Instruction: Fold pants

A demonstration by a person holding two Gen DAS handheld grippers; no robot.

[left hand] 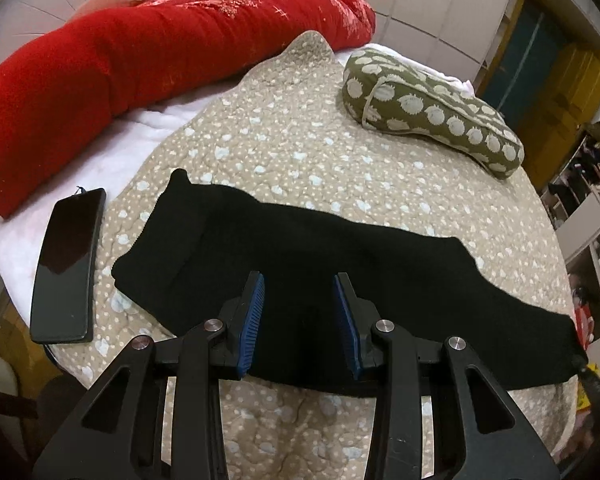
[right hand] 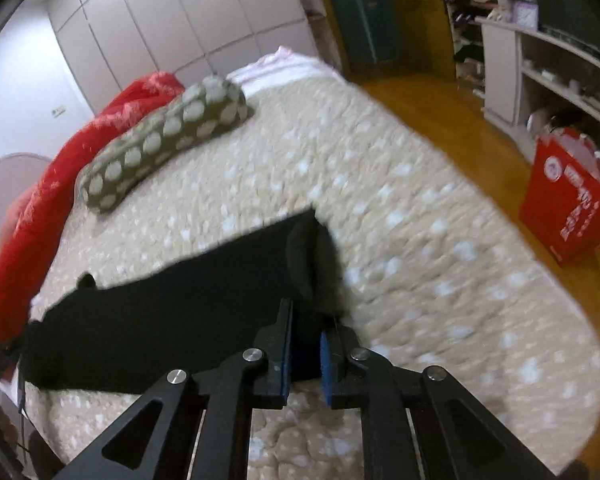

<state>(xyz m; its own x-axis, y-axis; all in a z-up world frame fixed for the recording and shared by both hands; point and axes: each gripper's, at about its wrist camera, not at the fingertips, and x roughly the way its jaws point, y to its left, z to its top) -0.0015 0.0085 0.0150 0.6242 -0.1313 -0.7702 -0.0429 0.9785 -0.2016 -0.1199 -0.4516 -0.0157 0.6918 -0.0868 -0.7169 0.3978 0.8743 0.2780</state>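
Observation:
The black pants (left hand: 308, 252) lie folded lengthwise in a long strip across the beige dotted quilt (left hand: 300, 152). My left gripper (left hand: 299, 284) is open, its blue-padded fingers hovering over the middle of the strip, holding nothing. In the right wrist view the pants (right hand: 172, 304) run to the left. My right gripper (right hand: 309, 320) is shut on the right end of the pants, where the cloth bunches up between the pads (right hand: 325, 354). This view is blurred by motion.
A black phone (left hand: 68, 268) lies left of the pants. A red bolster (left hand: 140, 64) and an olive dotted pillow (left hand: 432, 112) lie at the far side of the bed. The bed's right edge drops to a wooden floor (right hand: 460, 120) with a red bag (right hand: 568, 208) and shelves.

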